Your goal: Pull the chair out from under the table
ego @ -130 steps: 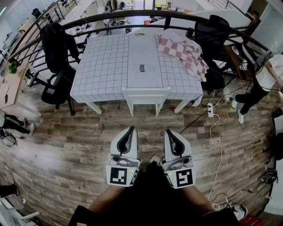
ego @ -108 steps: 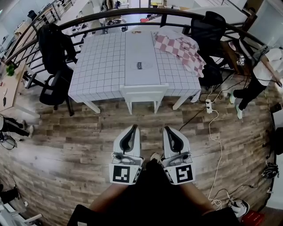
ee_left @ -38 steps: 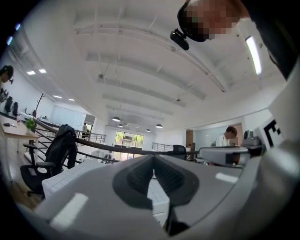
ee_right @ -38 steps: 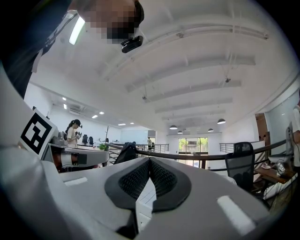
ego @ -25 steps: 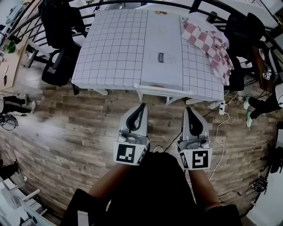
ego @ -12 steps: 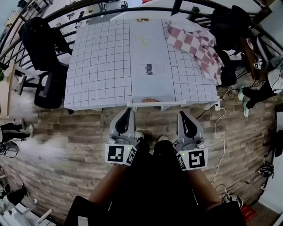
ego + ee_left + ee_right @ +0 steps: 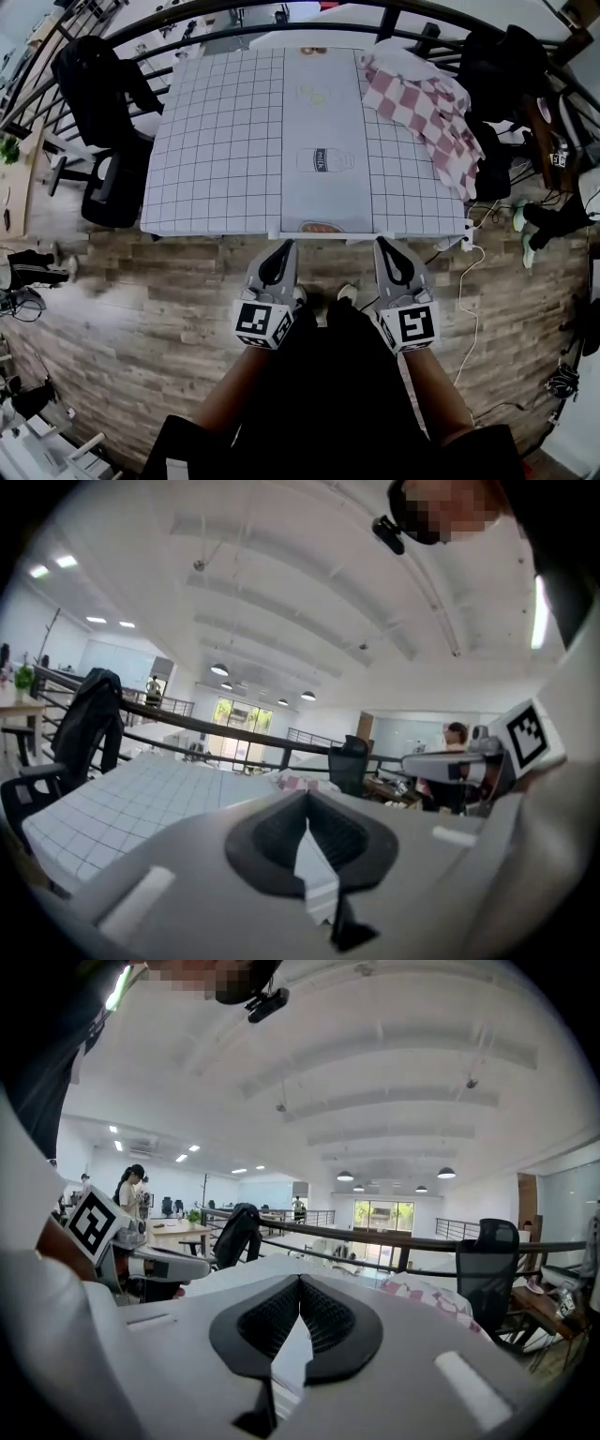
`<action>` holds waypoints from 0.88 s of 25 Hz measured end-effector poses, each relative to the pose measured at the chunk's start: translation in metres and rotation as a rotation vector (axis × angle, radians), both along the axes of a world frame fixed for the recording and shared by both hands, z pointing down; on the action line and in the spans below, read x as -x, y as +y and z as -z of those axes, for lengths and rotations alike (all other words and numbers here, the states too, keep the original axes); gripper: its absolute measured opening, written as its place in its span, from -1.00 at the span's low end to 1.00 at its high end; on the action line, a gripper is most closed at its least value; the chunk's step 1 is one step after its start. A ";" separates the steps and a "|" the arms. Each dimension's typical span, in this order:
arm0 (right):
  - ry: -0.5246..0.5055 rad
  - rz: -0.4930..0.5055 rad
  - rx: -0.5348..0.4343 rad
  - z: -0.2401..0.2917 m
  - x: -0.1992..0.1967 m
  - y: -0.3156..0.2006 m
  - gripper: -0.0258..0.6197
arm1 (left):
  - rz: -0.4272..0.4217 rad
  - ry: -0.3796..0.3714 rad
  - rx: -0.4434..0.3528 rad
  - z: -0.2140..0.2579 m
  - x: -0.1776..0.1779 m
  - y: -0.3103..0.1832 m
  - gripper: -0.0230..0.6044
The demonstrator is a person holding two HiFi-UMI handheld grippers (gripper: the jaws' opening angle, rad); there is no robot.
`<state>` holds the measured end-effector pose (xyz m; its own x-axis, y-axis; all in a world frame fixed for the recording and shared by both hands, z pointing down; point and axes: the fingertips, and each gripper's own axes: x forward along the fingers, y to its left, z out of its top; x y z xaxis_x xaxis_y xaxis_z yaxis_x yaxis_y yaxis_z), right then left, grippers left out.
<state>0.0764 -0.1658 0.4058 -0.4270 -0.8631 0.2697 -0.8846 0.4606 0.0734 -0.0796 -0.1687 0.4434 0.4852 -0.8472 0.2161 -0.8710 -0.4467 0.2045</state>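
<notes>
Matt cloth-covered table (image 7: 216,141), wood-plank floor (image 7: 141,291), checked cloth (image 7: 422,103)

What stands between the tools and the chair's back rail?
Nothing visible. The left tool and right tool, both shut, point at the chair's top rail along the table edge. Only the person's feet stand behind it.

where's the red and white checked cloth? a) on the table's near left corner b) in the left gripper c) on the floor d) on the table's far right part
d: the checked cloth lies over the far right part of the table, spilling past its right edge.
</notes>
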 end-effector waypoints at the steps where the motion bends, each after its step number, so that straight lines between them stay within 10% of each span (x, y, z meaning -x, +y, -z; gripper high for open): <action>1: 0.013 0.007 0.023 -0.011 -0.003 -0.003 -0.92 | -0.022 -0.001 0.023 -0.008 -0.004 -0.001 -0.90; 22: 0.353 0.427 0.312 -0.152 0.000 -0.009 -0.67 | -0.502 -0.287 0.277 -0.115 -0.048 -0.005 -0.58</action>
